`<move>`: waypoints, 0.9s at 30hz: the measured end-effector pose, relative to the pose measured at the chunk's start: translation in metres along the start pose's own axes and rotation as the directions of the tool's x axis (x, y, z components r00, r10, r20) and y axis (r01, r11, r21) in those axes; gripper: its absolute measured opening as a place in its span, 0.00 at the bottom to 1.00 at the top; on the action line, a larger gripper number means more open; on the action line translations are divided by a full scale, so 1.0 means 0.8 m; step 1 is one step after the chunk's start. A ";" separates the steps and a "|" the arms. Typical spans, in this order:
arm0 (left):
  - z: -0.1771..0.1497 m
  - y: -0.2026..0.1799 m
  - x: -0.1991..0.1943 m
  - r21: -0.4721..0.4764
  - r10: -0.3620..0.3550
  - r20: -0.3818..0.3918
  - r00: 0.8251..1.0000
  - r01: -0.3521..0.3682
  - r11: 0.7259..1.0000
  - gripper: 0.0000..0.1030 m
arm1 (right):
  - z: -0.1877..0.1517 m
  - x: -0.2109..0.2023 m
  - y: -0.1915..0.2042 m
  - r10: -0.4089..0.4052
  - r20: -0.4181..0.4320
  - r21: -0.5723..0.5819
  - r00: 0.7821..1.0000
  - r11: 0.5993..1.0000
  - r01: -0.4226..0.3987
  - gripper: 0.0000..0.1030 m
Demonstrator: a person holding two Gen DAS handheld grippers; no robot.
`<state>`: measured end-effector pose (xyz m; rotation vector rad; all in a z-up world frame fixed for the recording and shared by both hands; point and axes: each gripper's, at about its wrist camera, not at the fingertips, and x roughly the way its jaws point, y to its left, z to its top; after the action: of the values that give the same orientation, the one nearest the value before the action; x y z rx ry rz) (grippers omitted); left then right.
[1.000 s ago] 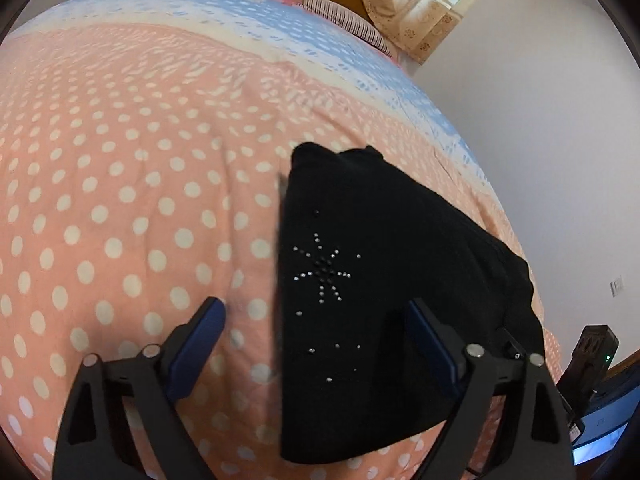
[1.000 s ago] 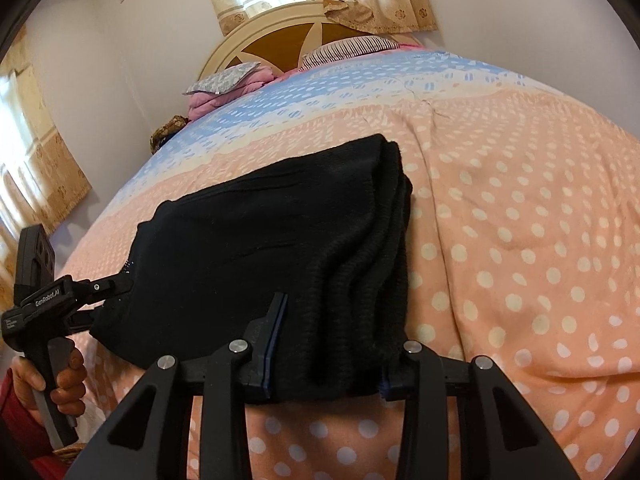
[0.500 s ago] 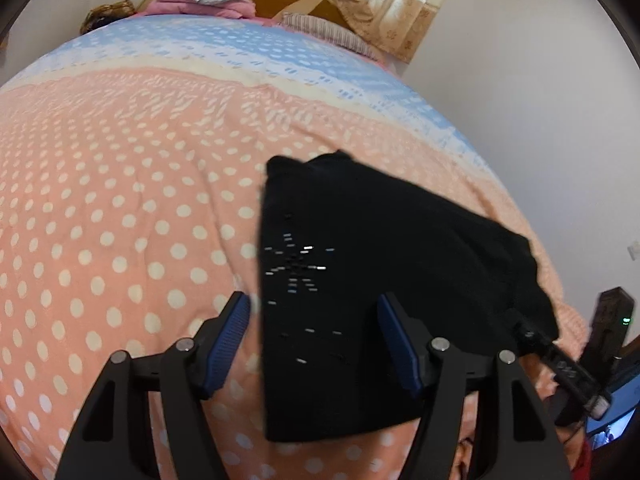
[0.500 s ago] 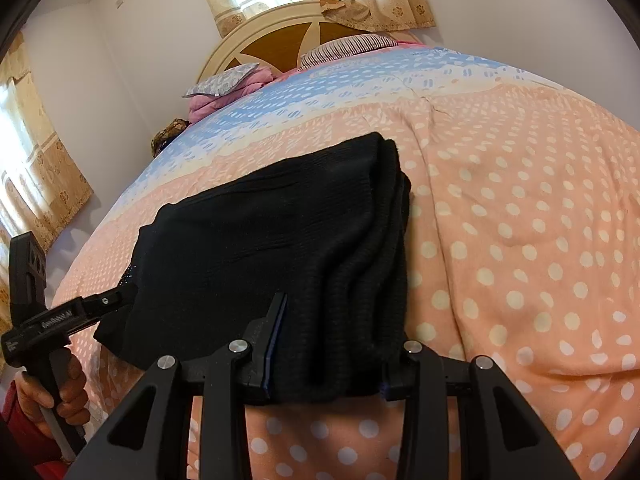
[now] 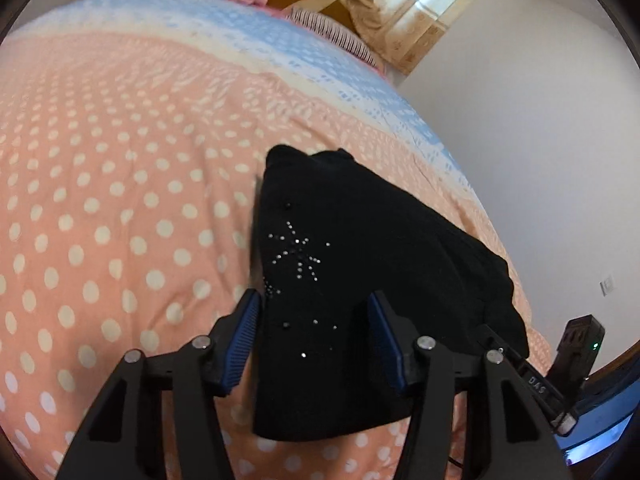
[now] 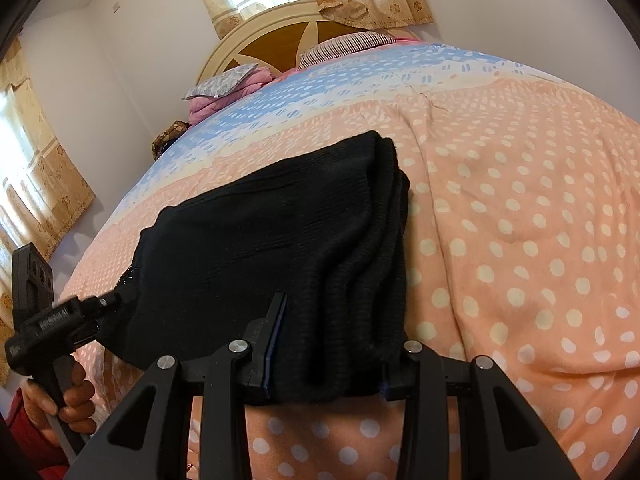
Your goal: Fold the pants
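Note:
The black pants lie folded into a thick bundle on the bed, with a rhinestone star on the near end in the left wrist view. My left gripper is partly open and straddles that end; I cannot see whether its blue pads press the cloth. In the right wrist view the pants show their stacked ribbed folds. My right gripper is shut on the ribbed end. The left gripper also shows at the far end there.
The bed has a peach polka-dot cover with a blue band toward the headboard. Pink and grey pillows lie at the head. A white wall stands beside the bed. The person's hand holds the left gripper's handle.
My left gripper has narrowed from wide open and moved forward over the star end of the pants. My right gripper has kept its hold on the ribbed end.

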<state>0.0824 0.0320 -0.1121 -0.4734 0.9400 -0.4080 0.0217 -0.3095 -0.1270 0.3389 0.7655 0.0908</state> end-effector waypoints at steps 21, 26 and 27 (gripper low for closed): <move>0.009 -0.038 -0.026 0.116 0.007 0.019 1.000 -0.010 0.993 0.14 | -0.005 -0.015 0.037 -0.094 0.060 -0.098 0.994 0.990 0.099 0.31; 0.026 -0.049 -0.048 0.198 0.040 0.114 0.993 -0.063 0.978 0.13 | 0.009 -0.041 0.059 -0.086 0.111 -0.095 0.990 0.991 0.097 0.30; 0.029 -0.048 -0.052 0.209 0.051 0.126 0.991 -0.077 0.975 0.13 | 0.013 -0.045 0.071 -0.089 0.123 -0.121 0.988 0.987 0.104 0.30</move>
<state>0.0752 0.0267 -0.0515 -0.2680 0.7828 -0.4120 0.0054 -0.2663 -0.0770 0.1836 0.6553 0.0275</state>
